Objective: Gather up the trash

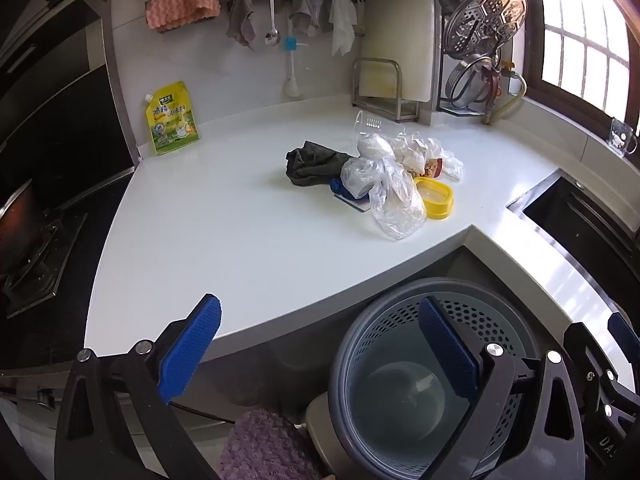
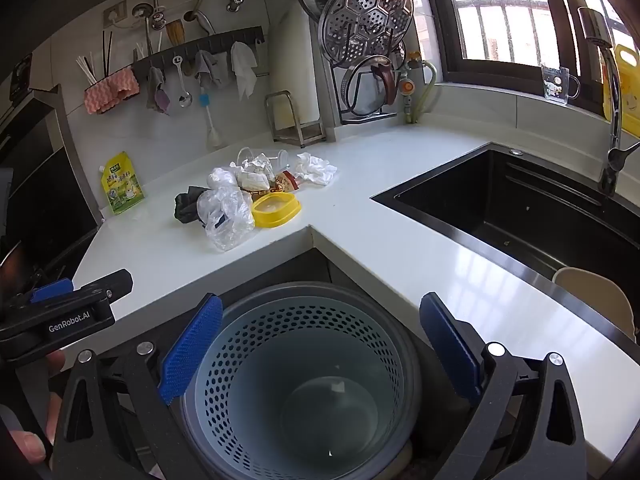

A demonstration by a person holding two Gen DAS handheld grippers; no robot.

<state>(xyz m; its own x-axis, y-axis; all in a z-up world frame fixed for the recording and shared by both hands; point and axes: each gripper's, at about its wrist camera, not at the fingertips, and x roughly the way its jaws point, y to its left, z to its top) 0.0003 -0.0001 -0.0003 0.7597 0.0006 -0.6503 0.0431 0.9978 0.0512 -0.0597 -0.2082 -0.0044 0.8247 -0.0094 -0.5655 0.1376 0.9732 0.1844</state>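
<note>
Both tools are hanging over the floor-level bin (image 2: 304,380), w/ nothing gripped: the left tool (image 1: 320,348) is sitting w/ its blue pads spread wide apart, and the right tool (image 2: 320,348) is likewise gaping, its pads straddling the bin's rim. The bin is standing in the inner corner below the L-shaped counter (image 2: 400,240), prob. parked there so stuff can be dropped straight off the edge; it's looking nearly empty inside. The trash is lying in one heap mid-counter, well apart from both tools: a crumpled clear plastic bag (image 1: 394,204) nearest the edge, a yellow lid (image 1: 436,200) touching it, a dark rag-like wad (image 1: 314,162) on the stove side, plus crumpled white paper (image 2: 316,168) and a snack wrapper (image 2: 284,184) behind. Judging by this, collection is barely begun; the next move is likely a reach fwd to the bag.
</note>
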